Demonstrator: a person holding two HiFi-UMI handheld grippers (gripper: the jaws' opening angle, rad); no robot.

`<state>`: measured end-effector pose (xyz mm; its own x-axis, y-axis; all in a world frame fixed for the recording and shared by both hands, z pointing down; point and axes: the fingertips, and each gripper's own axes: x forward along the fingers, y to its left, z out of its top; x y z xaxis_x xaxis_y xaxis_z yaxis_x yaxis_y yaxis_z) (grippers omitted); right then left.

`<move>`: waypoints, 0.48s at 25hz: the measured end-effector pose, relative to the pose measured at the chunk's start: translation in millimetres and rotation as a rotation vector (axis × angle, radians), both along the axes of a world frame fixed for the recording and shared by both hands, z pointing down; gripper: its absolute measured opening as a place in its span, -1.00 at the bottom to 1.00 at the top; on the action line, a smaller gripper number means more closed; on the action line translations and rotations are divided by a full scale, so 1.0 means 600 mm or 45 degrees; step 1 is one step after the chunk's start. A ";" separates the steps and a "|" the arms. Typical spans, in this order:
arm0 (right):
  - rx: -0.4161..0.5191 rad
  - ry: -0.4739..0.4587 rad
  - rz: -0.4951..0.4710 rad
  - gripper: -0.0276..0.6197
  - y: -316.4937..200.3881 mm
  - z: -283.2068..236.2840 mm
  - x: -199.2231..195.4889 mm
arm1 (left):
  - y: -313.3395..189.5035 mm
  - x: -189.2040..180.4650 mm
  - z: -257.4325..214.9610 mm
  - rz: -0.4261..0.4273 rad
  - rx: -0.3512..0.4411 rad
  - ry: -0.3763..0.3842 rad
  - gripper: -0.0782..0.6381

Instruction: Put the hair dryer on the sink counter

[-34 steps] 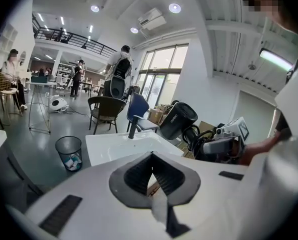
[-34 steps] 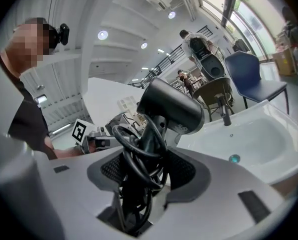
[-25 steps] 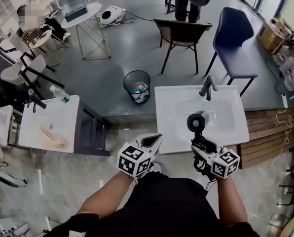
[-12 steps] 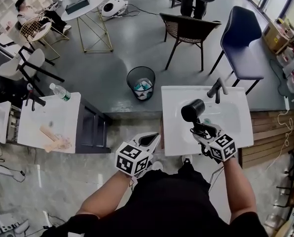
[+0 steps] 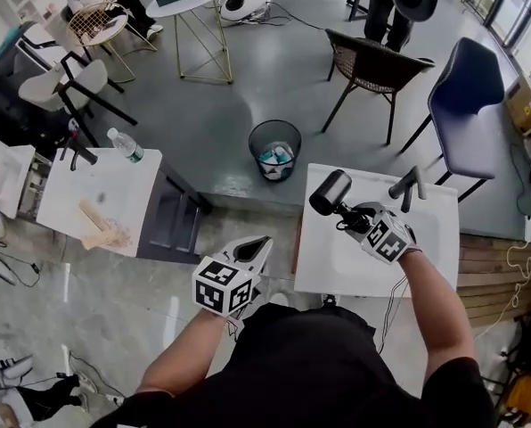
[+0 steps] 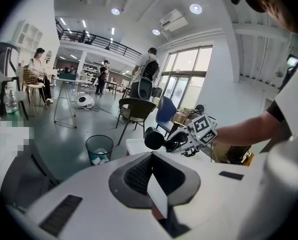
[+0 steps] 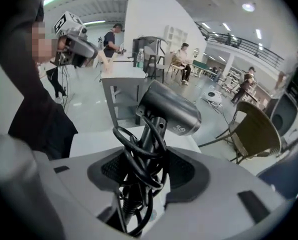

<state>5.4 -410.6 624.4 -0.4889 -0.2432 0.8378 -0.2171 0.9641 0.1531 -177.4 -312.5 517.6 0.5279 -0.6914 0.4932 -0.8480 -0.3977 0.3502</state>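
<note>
One hair dryer [image 5: 330,193], clamped by its handle in the right gripper [image 5: 353,217], was held over the sink counter [image 5: 337,270] at centre right, not yet set down; the left gripper [image 5: 252,250] was noted closed, empty.

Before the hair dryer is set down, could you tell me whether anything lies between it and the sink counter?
Nothing visible does. The right tongs hold the hair dryer by its handle over the left part of the sink counter, which looks bare there; the faucet stands off to the side at the back.
</note>
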 end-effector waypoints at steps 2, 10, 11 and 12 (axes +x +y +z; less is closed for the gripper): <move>0.022 0.076 -0.100 -0.27 -0.021 0.017 -0.010 | -0.010 0.000 0.003 -0.046 -0.006 -0.009 -0.78; 0.171 0.357 -0.500 -0.27 -0.100 0.089 -0.024 | -0.024 0.034 0.003 -0.145 -0.026 -0.041 -0.78; 0.197 0.386 -0.546 -0.27 -0.112 0.099 -0.022 | -0.022 0.036 0.005 -0.162 -0.033 -0.045 -0.78; 0.217 0.412 -0.586 -0.27 -0.121 0.109 -0.020 | -0.018 0.037 0.007 -0.180 -0.041 -0.049 -0.77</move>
